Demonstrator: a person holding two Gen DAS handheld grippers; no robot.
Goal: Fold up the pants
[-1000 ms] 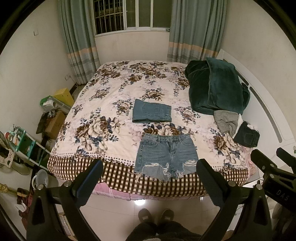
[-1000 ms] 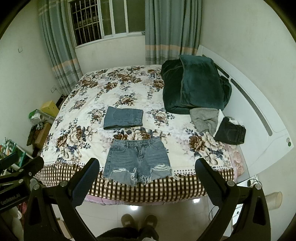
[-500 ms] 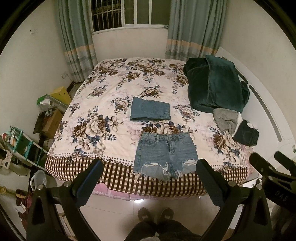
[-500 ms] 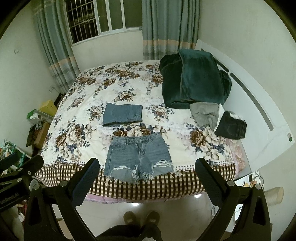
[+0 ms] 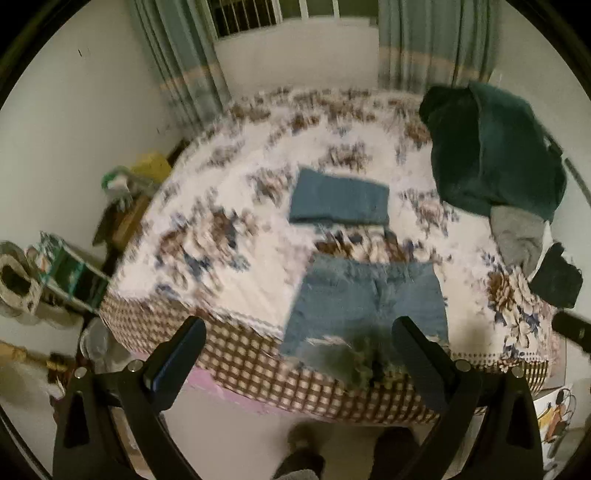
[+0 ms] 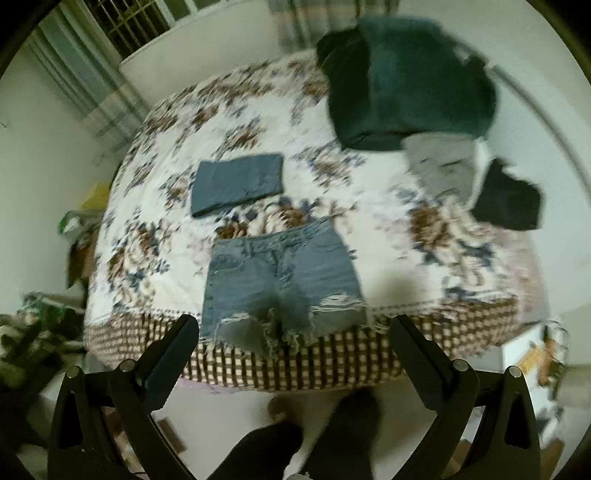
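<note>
At the bottom of both frames my fingers are the nearest things. My left gripper has its two black fingers wide apart, and nothing is between them. My right gripper is the same: fingers spread far from each other, holding nothing. Below them, at the bottom edge, I see my feet on the pale floor.

Just past the fingertips is the near edge of the bed, with a brown checked border that hangs down the side. The denim shorts lie flat and unfolded on this edge, in the lower middle of the right wrist frame; the frayed hems reach onto the checked border and the waistband points away from me. In the left wrist frame the shorts are right of centre, and one of my left fingers overlaps their lower right corner in the picture. I am not touching them.

A little further, near the waistband but apart from it, a folded denim piece rests on the flowered cover. To the right are a grey garment and a black garment, and behind them a large dark green blanket. At the top are curtains and a barred window. Both pictures are blurred.
</note>
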